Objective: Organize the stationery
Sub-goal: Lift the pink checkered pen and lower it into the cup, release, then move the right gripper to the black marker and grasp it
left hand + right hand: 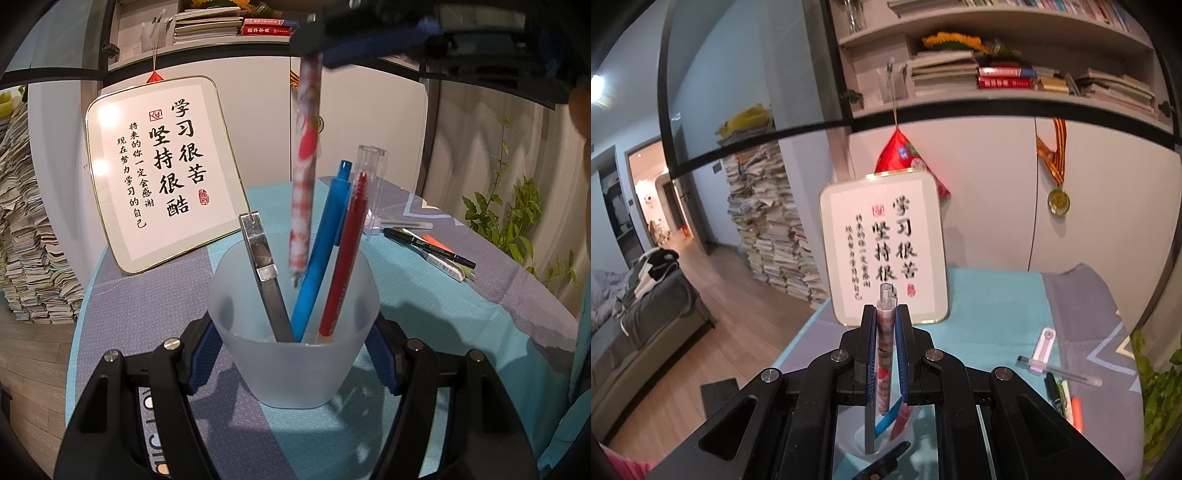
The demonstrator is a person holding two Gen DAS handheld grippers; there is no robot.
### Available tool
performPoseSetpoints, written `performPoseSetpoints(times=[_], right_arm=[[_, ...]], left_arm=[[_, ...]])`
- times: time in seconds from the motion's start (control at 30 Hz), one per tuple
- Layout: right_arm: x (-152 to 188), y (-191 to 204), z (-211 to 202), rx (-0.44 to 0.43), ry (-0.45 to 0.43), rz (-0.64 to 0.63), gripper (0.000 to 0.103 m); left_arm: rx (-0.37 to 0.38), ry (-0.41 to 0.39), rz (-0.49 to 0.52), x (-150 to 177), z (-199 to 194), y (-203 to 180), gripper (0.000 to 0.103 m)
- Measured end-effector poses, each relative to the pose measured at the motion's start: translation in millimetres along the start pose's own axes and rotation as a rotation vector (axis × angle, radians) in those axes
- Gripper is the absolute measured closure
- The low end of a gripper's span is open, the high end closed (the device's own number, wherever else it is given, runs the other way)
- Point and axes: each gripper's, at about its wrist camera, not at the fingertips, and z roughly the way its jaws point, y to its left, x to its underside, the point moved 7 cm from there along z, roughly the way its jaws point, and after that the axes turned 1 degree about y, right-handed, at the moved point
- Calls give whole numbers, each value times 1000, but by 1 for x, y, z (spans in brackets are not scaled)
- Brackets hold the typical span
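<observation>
A frosted plastic cup point(295, 373) stands on the tablecloth, and my left gripper point(294, 354) is shut on it, its blue pads point(204, 356) pressing both sides. Inside lean a blue pen point(325, 240), a red pen point(347, 254) and a grey metal ruler-like strip point(265, 284). Over the cup, my right gripper point(314, 48) is shut on the top of a red-and-white patterned pen point(306, 166). That pen hangs upright with its tip just inside the cup's mouth. In the right wrist view, the gripper point(885, 314) clamps the same pen point(884, 354) above the cup point(849, 443).
A framed calligraphy board point(162, 173) leans against the cabinet behind the cup. A clear plastic case point(373, 184) and several loose pens point(432, 251) lie to the right on the cloth. A leafy plant point(517, 221) stands past the table's right edge.
</observation>
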Motion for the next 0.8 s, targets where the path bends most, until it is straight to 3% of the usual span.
performPoseSetpoints(times=[0.27, 0.43, 0.6, 0.8], right_arm=[[25, -3, 20, -1, 138, -2, 92], [32, -3, 20, -9, 179, -7, 92], [26, -9, 6, 11, 149, -5, 92], [19, -47, -29, 117, 95, 25, 92]], left_arm=[[1, 0, 0, 0, 0, 0, 34], [2, 4, -1, 0, 2, 0, 34], [2, 4, -2, 0, 2, 0, 34], [0, 2, 0, 0, 1, 0, 34]])
